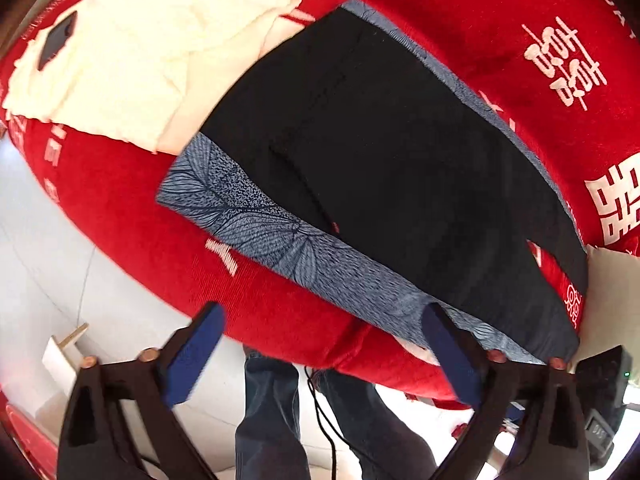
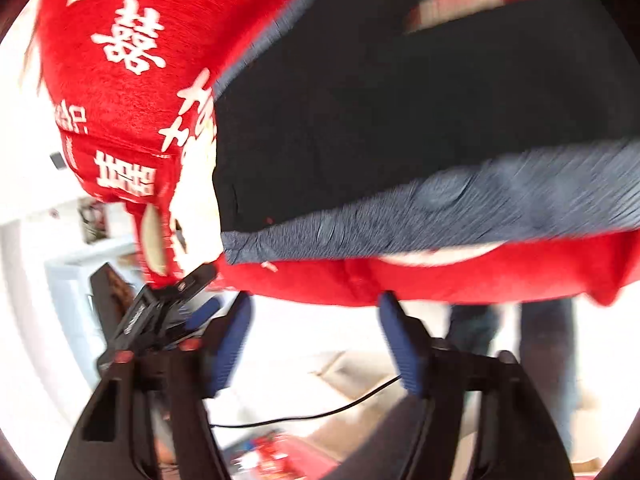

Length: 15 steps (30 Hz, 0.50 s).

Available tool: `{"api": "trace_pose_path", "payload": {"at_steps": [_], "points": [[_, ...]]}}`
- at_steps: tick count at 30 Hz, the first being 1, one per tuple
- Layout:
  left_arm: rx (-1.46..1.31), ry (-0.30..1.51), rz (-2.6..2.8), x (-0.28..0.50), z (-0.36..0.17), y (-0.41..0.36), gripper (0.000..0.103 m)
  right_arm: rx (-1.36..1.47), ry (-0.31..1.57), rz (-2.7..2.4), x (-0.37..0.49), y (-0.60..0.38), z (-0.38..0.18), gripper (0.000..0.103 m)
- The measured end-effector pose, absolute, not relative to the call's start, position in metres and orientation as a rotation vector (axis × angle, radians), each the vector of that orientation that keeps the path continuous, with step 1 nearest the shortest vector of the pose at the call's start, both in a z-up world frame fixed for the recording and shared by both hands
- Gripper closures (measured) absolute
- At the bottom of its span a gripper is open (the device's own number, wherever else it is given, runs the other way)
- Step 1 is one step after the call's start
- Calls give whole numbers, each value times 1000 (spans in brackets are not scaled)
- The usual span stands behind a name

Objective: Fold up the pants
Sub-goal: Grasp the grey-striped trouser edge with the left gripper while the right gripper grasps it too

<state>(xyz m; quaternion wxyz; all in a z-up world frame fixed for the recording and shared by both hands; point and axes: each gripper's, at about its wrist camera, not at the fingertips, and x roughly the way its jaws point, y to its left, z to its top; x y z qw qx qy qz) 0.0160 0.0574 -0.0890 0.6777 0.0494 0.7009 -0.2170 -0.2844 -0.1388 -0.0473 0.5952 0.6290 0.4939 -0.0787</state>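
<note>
Black pants (image 1: 384, 160) lie flat and folded on a blue-grey patterned cloth (image 1: 272, 236), on a bed with a red cover (image 1: 132, 216). In the right wrist view the pants (image 2: 360, 120) and patterned cloth (image 2: 440, 208) show blurred. My left gripper (image 1: 324, 332) is open and empty, just off the bed's near edge, its right finger (image 1: 452, 356) over the cloth's edge. My right gripper (image 2: 316, 336) is open and empty, below the bed's edge, touching nothing.
A cream garment (image 1: 132, 64) lies on the bed beyond the pants. The person's jeans-clad legs (image 1: 272, 412) stand below the bed edge, with a black cable (image 2: 320, 412) over the pale floor. A black device (image 2: 160, 304) sits left of the right gripper.
</note>
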Motion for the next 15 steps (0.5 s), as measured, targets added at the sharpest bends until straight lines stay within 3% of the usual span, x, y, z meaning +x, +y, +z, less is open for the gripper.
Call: {"api": "trace_pose_path", "payload": {"at_steps": [7, 15], "points": [[25, 1615, -535, 29, -146, 70, 11, 1564, 1033, -200, -289, -114, -115, 39], [-49, 1640, -589, 37, -166, 69, 11, 1686, 811, -234, -302, -126, -140, 39]]}}
